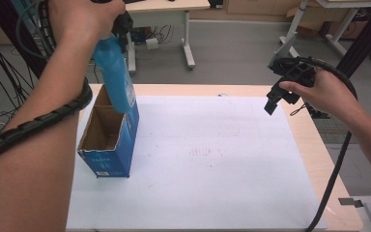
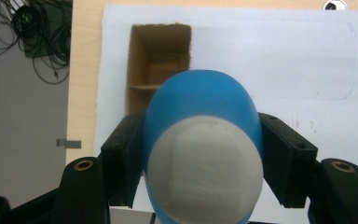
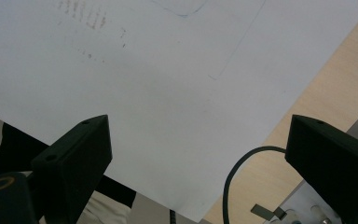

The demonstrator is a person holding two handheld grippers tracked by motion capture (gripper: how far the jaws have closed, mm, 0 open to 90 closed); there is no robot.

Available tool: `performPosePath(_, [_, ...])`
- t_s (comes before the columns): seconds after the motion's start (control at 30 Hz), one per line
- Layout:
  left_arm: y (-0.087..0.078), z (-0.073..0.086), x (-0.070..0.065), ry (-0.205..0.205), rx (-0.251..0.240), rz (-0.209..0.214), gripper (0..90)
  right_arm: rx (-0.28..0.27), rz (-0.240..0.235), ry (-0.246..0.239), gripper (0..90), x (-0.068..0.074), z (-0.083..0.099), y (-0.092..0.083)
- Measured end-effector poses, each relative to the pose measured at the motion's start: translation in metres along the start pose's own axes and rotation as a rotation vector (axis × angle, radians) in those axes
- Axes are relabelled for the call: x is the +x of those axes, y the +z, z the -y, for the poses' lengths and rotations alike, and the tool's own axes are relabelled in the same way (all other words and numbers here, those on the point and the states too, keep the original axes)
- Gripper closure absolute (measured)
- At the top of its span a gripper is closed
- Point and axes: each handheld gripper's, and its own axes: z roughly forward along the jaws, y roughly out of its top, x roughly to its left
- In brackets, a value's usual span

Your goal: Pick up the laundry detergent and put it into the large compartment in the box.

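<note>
High view puts the left gripper clamping a blue bottle above the open carton, seemingly to clear its walls, while the right gripper waits spread, empty.

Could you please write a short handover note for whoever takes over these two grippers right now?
Left gripper: shut on the blue bottle, held above the open blue box, its lower end near the box's far rim.
Right gripper: open, holding nothing, over the white sheet's right side.
Done: bottle gripped and lifted.
Left: probably lower the bottle into the box, or set it aside; which one cannot be told.
</note>
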Motion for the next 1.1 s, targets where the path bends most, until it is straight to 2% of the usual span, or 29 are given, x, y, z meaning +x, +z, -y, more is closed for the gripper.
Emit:
performPosePath(0.03, [0.000,0.000,0.000,0.000,0.000,0.000,38.1,0.000,0.002,0.001,7.3,0.001,-0.001,0.000])
performPosePath(0.2, [0.004,0.005,0.017,-0.034,0.003,-0.011,38.1,0.006,0.003,0.000,7.3,0.003,-0.003,0.002])
performPosePath(0.53, [0.019,0.010,0.038,-0.061,0.016,-0.024,38.1,0.010,0.012,-0.003,7.3,0.008,-0.005,0.002])
performPosePath(0.8, [0.035,0.010,0.049,-0.067,0.035,-0.028,38.1,0.018,0.017,0.000,7.4,0.010,-0.008,0.004])
performPosePath(1.1, [0.052,0.012,0.051,-0.051,0.047,-0.041,38.1,0.023,0.026,-0.005,7.3,0.014,-0.008,0.005])
